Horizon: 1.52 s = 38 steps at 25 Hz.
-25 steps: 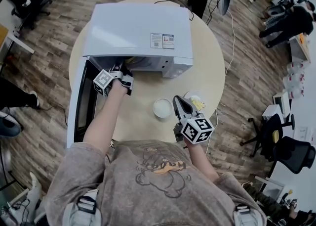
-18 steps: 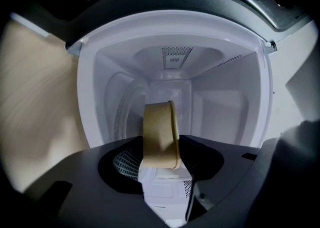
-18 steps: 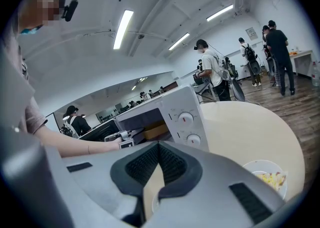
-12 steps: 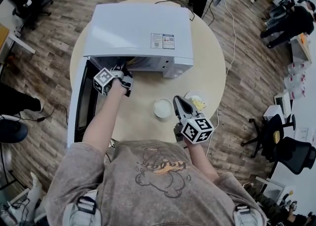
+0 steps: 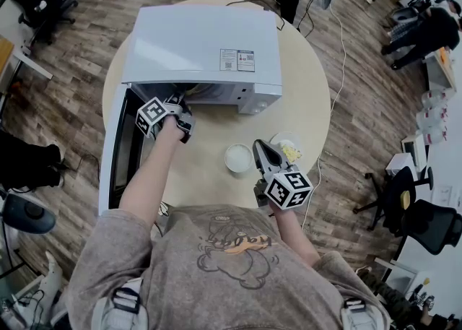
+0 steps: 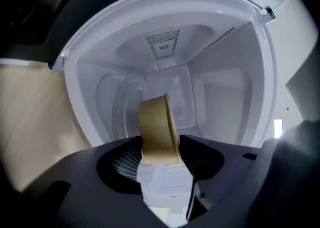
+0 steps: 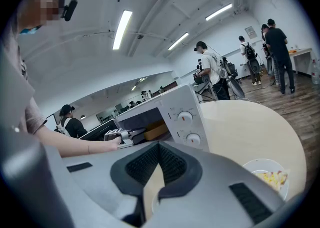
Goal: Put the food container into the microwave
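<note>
Round pale bench [image 5: 310, 90] carries the open microwave [image 5: 202, 47], at whose mouth the left gripper [image 6: 160, 152] pinches the tan food container [image 6: 157, 129], jaws just eased wider, while the right gripper [image 7: 159, 164] sits pressed together near the front edge.

Head view looked steeply down from above the person, w/ the whole round table [image 5: 307, 105] and the microwave [image 5: 202, 43] top in frame, at mid-distance. Left gripper view sat right at the microwave's mouth, facing straight into the white cavity, v. close; right gripper view sat low over the table's near side, facing across it toward the microwave's open front & the room beyond. All 3 shared the microwave; head & right gripper views also shared the tabletop.
</note>
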Motion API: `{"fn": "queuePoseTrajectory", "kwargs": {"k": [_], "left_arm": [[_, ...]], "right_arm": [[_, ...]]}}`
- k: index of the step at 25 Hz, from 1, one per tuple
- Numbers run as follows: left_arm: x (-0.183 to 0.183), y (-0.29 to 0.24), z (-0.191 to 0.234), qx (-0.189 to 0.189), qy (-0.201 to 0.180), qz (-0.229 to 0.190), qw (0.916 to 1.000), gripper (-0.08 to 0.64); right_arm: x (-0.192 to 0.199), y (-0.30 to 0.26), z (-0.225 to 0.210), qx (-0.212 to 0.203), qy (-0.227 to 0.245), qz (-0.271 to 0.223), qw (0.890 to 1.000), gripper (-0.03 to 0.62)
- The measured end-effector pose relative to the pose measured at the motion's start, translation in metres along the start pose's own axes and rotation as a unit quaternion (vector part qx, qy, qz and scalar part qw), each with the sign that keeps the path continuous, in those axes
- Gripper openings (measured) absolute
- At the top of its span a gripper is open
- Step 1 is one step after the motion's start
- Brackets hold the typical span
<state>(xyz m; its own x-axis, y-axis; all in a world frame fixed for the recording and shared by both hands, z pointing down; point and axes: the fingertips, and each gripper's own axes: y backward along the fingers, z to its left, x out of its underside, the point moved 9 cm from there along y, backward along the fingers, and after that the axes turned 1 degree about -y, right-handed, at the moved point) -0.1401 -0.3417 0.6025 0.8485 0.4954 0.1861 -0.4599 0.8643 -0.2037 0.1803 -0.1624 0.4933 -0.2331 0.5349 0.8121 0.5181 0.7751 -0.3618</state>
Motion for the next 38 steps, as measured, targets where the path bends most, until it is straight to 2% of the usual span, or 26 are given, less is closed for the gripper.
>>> {"fn": "queuePoseTrajectory", "kwargs": {"k": [6, 10, 15, 21, 28, 33, 34, 38], "left_arm": [[0.000, -0.002, -0.004, 0.013, -0.029, 0.020, 0.9993, 0.298], [0.001, -0.003, -0.008, 0.015, -0.066, 0.036, 0.9971, 0.324], [0.004, -0.005, -0.015, 0.018, -0.121, 0.058, 0.9908, 0.341], [0.007, -0.005, -0.021, 0.023, -0.152, 0.076, 0.9852, 0.353], [0.011, -0.008, -0.022, 0.004, -0.209, 0.106, 0.9720, 0.354], [0.011, -0.006, -0.022, -0.013, -0.222, 0.112, 0.9686, 0.322], [0.011, -0.006, -0.022, -0.014, -0.222, 0.113, 0.9685, 0.299], [0.011, -0.006, -0.020, -0.013, -0.218, 0.114, 0.9692, 0.290]], "right_arm": [[0.002, -0.001, -0.001, -0.001, -0.005, 0.001, 1.000, 0.000], [0.003, -0.001, -0.002, 0.000, -0.010, 0.001, 1.000, 0.000], [0.004, -0.001, -0.003, 0.001, -0.012, 0.001, 1.000, 0.001], [0.004, 0.000, -0.003, 0.001, -0.020, 0.000, 1.000, 0.001], [0.005, 0.000, -0.004, 0.002, -0.024, 0.000, 1.000, 0.000], [0.003, 0.001, -0.003, 0.002, -0.026, -0.002, 1.000, 0.000], [0.003, 0.001, -0.003, 0.003, -0.027, -0.002, 1.000, 0.000], [0.005, 0.001, -0.004, 0.004, -0.029, -0.003, 1.000, 0.000]]}}
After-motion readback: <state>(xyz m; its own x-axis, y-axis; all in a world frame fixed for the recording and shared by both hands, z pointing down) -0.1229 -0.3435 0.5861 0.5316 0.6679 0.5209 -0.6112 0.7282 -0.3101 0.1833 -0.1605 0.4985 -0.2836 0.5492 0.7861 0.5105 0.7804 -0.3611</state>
